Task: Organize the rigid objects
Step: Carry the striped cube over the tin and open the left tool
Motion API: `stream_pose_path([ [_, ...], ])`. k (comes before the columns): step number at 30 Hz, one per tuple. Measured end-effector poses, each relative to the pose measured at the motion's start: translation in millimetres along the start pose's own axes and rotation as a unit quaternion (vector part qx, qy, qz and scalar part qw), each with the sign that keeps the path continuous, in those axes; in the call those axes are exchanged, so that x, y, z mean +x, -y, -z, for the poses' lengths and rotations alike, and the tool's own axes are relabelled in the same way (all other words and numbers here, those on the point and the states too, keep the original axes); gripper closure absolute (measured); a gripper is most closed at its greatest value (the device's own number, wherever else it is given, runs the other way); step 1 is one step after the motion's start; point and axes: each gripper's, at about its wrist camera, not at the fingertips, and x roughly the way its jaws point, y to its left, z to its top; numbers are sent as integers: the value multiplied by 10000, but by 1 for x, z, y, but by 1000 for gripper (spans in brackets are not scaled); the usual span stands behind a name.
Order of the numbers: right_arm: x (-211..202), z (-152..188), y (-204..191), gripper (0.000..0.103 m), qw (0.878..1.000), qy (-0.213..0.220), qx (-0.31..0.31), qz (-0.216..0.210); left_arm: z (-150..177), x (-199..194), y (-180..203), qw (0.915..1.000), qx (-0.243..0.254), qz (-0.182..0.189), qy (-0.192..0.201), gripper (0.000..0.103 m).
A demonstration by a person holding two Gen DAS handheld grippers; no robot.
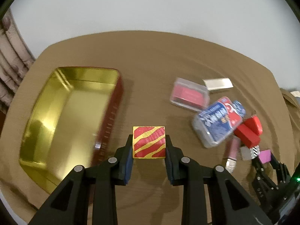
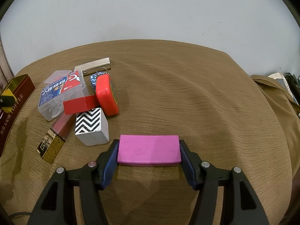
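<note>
My left gripper point(image 1: 149, 142) is shut on a red-and-yellow striped cube point(image 1: 149, 142), held above the brown cloth just right of an open gold tin point(image 1: 61, 112) with a dark red outside. My right gripper point(image 2: 148, 150) is shut on a pink flat block point(image 2: 148, 151), low over the cloth. It also shows in the left wrist view point(image 1: 264, 156) at the far right. Left of the pink block lies a pile: a black-and-white zigzag cube point(image 2: 91, 126), a red block point(image 2: 80, 106), a red tape measure point(image 2: 106, 95) and a clear floss box point(image 2: 60, 93).
A lipstick with a gold cap point(image 2: 54, 142), a silver clip point(image 2: 95, 64) and a clear case with a red pad point(image 1: 189, 93) also lie on the cloth-covered table point(image 2: 187, 93). The tin's side point(image 2: 13, 108) reads TOFFEE. A white wall stands behind.
</note>
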Motion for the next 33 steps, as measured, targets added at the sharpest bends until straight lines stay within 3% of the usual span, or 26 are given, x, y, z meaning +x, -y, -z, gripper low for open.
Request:
stream_pose_path([
  [12, 0, 1, 0, 40, 10000, 4, -2, 0, -4, -10, -87, 9976, -383, -559, 152, 77],
  [19, 0, 1, 0, 40, 10000, 6, -2, 2, 7, 4, -128, 9951, -638, -757, 28, 77],
  [33, 0, 1, 0, 40, 10000, 5, -2, 5, 35, 24, -150, 9962, -509, -703, -123, 77],
])
